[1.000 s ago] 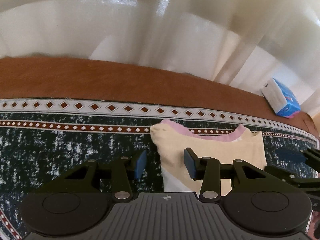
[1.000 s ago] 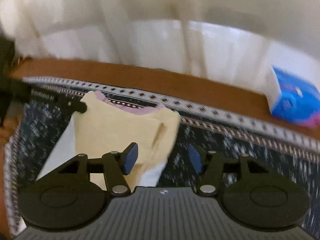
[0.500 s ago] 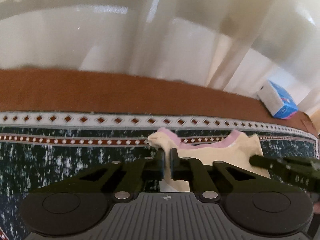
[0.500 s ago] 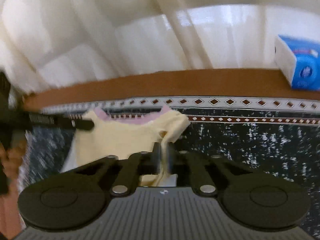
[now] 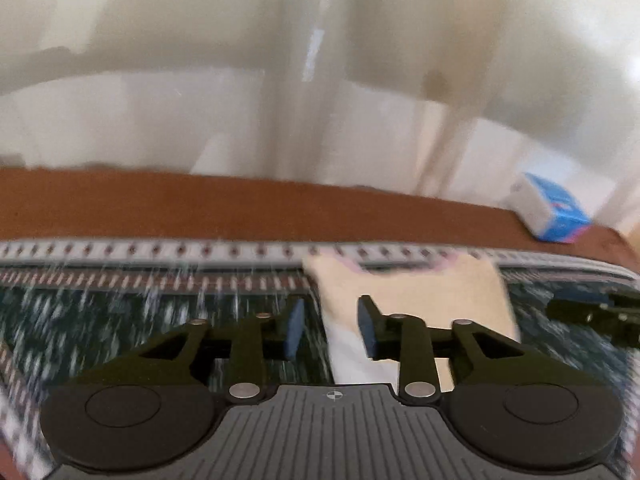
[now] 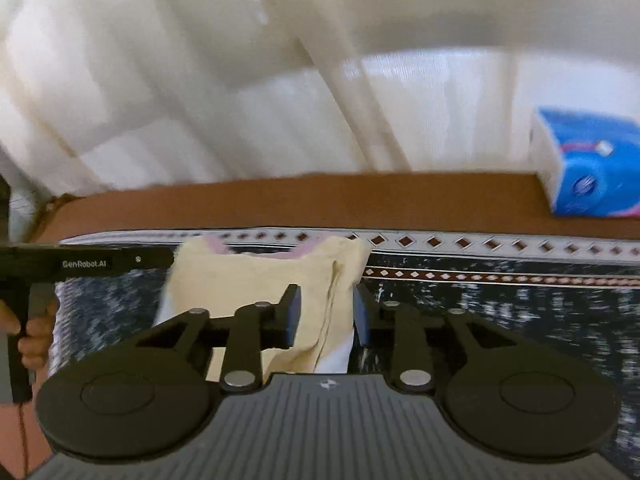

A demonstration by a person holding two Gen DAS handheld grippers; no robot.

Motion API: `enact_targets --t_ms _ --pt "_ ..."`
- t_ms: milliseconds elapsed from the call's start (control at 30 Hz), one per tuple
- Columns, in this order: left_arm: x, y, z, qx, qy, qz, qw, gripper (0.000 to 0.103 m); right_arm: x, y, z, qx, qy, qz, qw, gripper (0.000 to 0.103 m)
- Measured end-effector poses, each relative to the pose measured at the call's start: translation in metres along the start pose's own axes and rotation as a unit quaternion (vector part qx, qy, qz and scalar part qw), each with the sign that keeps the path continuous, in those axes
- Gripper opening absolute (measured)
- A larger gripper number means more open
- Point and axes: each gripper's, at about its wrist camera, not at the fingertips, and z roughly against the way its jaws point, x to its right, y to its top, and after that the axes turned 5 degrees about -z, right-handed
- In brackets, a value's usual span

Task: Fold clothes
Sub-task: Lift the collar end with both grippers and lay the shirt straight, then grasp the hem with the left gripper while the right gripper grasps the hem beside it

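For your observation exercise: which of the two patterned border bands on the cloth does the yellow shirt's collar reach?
The far white band with red diamonds; the shirt fully crosses the nearer, narrower brown band.

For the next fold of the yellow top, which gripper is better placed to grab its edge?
Right, marginally. The right gripper is open with the yellow top's doubled side edge lying between its fingers. The left gripper is open too, but its view is motion-blurred and the top's edge sits near one finger.
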Motion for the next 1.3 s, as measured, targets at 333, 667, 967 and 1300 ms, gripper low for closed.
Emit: enact_targets --t_ms 333,667,967,1300 --pt "0.042 -0.138 0.090 -0.112 -0.074 0.040 0.9902 0.053 -0.002 -0.083 0.117 -0.033 0.050 -0.031 0.998 0.053" --pt "0.073 -0.193 0.110 -0.148 -0.091 0.071 0.9822 0.053 -0.033 -0.177 0.133 -0.117 0.073 -0.078 0.987 0.053" --pt "0.070 -0.211 0.113 -0.153 -0.094 0.108 0.9778 0.055 -0.032 -0.200 0.127 -0.150 0.072 -0.077 0.983 0.052" --pt "0.072 -0.214 0.109 -0.159 -0.079 0.108 0.9782 0.000 -0.037 -0.203 0.122 -0.168 0.073 -0.065 0.981 0.021"
